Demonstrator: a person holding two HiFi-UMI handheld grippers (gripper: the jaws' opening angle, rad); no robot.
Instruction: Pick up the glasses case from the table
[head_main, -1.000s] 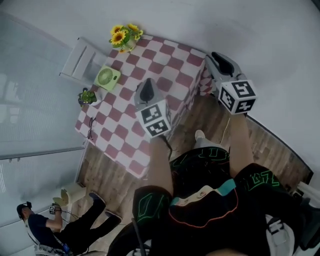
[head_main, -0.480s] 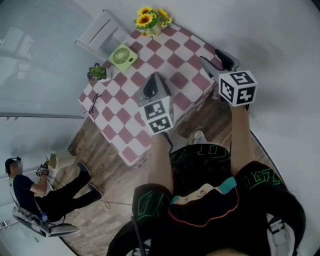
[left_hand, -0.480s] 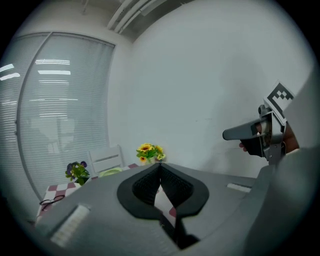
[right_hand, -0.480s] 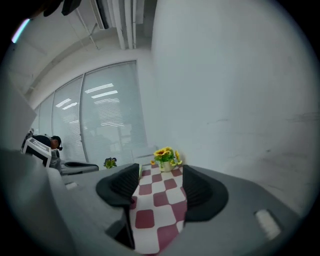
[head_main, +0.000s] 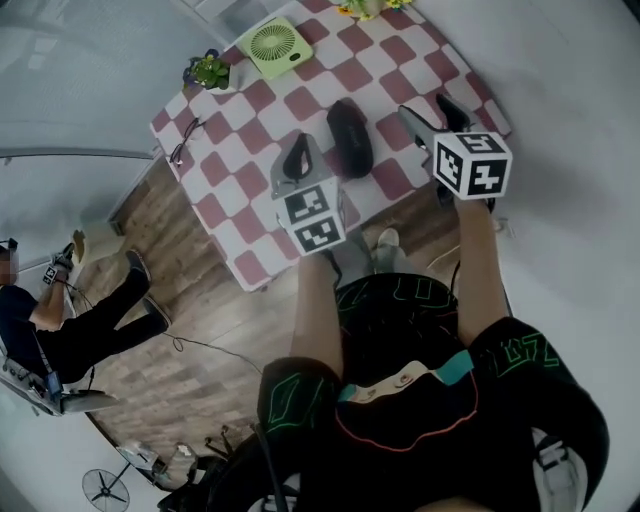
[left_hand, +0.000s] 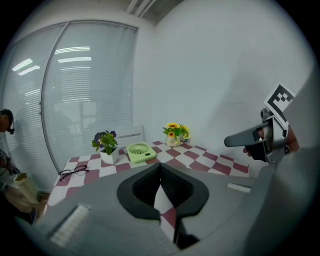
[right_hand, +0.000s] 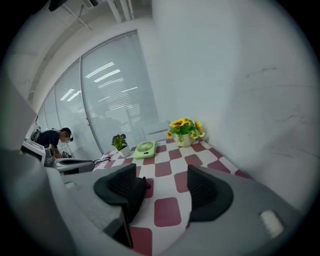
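Head view with both gripper views, approach phase. The black glasses case (head_main: 350, 137) lay closed on the red-and-white checked table (head_main: 222, 205), between the two grippers: just to the right of the left gripper (head_main: 297, 150) and to the left of the right gripper (head_main: 436, 112), touched by neither. Compared with a second earlier, both grippers had come down and forward over the near part of the table, and the case, then hidden behind the left gripper, was now in plain sight. The right gripper's jaws had just been opening and stood wide apart, with only checked cloth between them in the right gripper view (right_hand: 165, 186); a dark shape behind its left jaw was probably the end of the case. The left gripper's jaws (left_hand: 160, 172) were together, nothing held. Beyond both jaws stood a green fan (head_main: 272, 45), a potted plant (head_main: 207, 72) and eyeglasses (head_main: 180, 150). The opened right jaws suggest that this gripper was being readied for the grasp; it would need to shift left to straddle the case.
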